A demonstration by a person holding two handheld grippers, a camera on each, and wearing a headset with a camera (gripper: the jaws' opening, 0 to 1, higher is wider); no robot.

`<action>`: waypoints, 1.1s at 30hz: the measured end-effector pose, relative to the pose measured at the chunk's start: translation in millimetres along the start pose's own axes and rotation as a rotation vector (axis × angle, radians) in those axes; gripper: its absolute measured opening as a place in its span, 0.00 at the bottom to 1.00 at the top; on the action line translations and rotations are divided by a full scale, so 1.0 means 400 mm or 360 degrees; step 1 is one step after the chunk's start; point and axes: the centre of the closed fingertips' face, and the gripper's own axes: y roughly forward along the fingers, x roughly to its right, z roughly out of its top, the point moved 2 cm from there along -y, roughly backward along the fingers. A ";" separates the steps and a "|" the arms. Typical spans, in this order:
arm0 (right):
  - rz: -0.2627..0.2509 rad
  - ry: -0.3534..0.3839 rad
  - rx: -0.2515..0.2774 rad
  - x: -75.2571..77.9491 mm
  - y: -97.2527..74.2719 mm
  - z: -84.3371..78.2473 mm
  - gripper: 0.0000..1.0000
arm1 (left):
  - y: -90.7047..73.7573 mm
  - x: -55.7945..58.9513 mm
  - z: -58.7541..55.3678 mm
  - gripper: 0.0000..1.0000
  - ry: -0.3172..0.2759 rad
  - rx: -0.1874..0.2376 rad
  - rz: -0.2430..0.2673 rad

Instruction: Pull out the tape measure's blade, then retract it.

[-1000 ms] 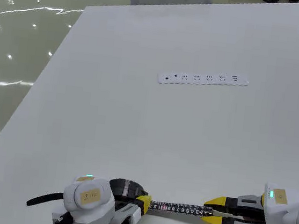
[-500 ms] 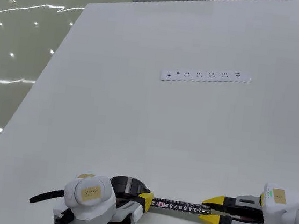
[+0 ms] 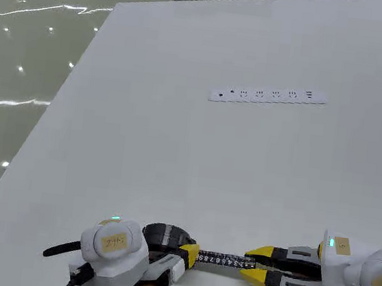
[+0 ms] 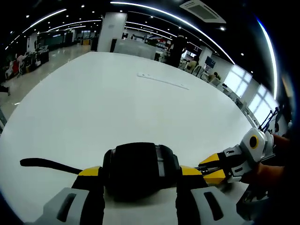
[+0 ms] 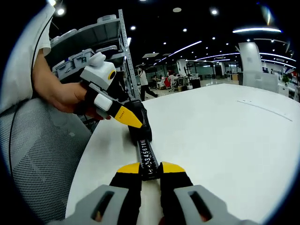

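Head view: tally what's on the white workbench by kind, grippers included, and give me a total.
Grippers: 2 (left gripper, right gripper)
Tape measure: 1
Power strip: 1
Total: 4

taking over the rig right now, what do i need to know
Left tool: shut on the case, low over the table near its front edge.
Right tool: shut on the blade near its tip.
Done: blade pulled out; a short stretch shows, shorter than a second ago, so retraction seems under way.
Left: ease the blade fully back into the case, then release.
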 end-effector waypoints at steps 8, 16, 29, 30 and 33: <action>0.0039 -0.0022 0.0010 -0.003 0.051 0.017 0.12 | -0.002 -0.003 0.003 0.58 -0.0060 0.0001 -0.0021; 0.0067 -0.0023 0.0011 -0.007 0.082 0.025 0.12 | -0.005 -0.004 0.005 0.58 -0.0100 0.0002 -0.0040; 0.0108 -0.0044 0.0003 -0.024 0.152 0.042 0.12 | -0.006 -0.002 0.003 0.58 -0.0120 0.0002 -0.0062; 0.0111 -0.0042 -0.0001 -0.025 0.155 0.042 0.12 | -0.005 -0.003 0.003 0.58 -0.0116 0.0002 -0.0062; 0.0118 -0.0037 0.0001 -0.027 0.160 0.043 0.12 | -0.005 -0.004 0.003 0.58 -0.0113 0.0002 -0.0066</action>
